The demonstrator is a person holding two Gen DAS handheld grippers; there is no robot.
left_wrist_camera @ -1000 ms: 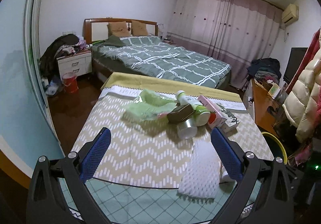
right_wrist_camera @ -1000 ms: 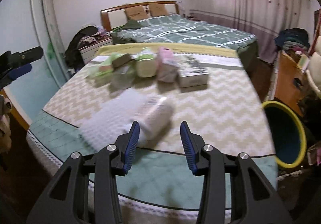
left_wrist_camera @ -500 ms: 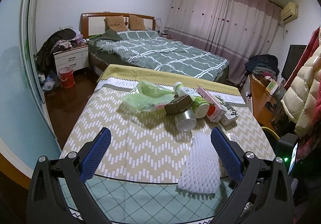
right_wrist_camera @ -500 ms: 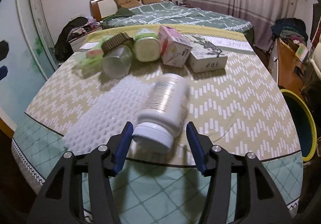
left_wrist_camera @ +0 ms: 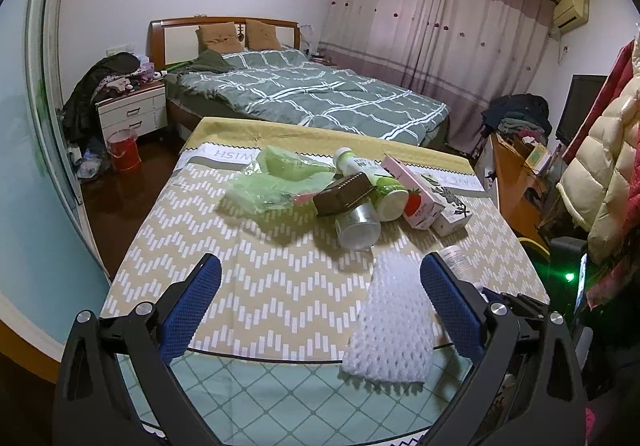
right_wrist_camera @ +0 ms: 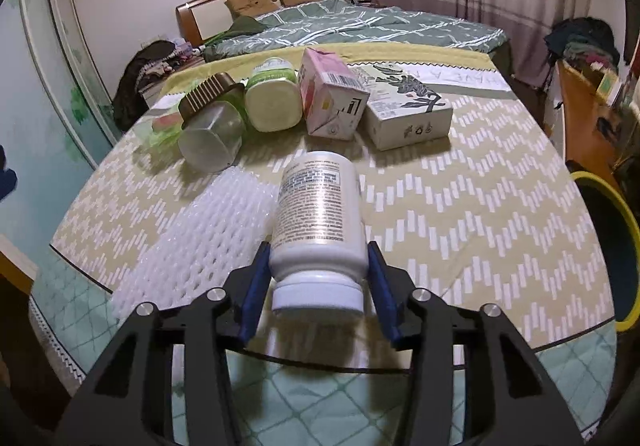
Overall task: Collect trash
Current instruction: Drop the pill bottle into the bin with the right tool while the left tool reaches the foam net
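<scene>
the right gripper (right_wrist_camera: 318, 278) has its blue pads on both sides of a white bottle (right_wrist_camera: 320, 222) lying on its side, cap toward the camera, printed label up; its jaws have just been closing and the pads (right_wrist_camera: 256, 286) press the bottle's shoulder near the cap. the bottle lies on the table (right_wrist_camera: 460, 206) near its front edge, touching a white foam net (right_wrist_camera: 208, 230) that stretches along its left side. behind it stands a row of trash: a clear jar (right_wrist_camera: 212, 134) with a brown ribbed lid on its side, a green-and-cream bottle (right_wrist_camera: 272, 98) also on its side, a pink carton (right_wrist_camera: 330, 102), and a white box (right_wrist_camera: 404, 106) with a leaf print, each touching the next. a green plastic bag (left_wrist_camera: 276, 182) lies at the left end of the row, beside the jar. a bin (right_wrist_camera: 612, 246) with a yellow rim stands off the table's right edge. the left gripper (left_wrist_camera: 316, 298) hangs over the near left part of the table with its fingers wide apart and nothing between them but cloth; the foam net lies just inside its right finger (left_wrist_camera: 448, 306). a bed (left_wrist_camera: 304, 94) with a green checked quilt stands beyond the table.
</scene>
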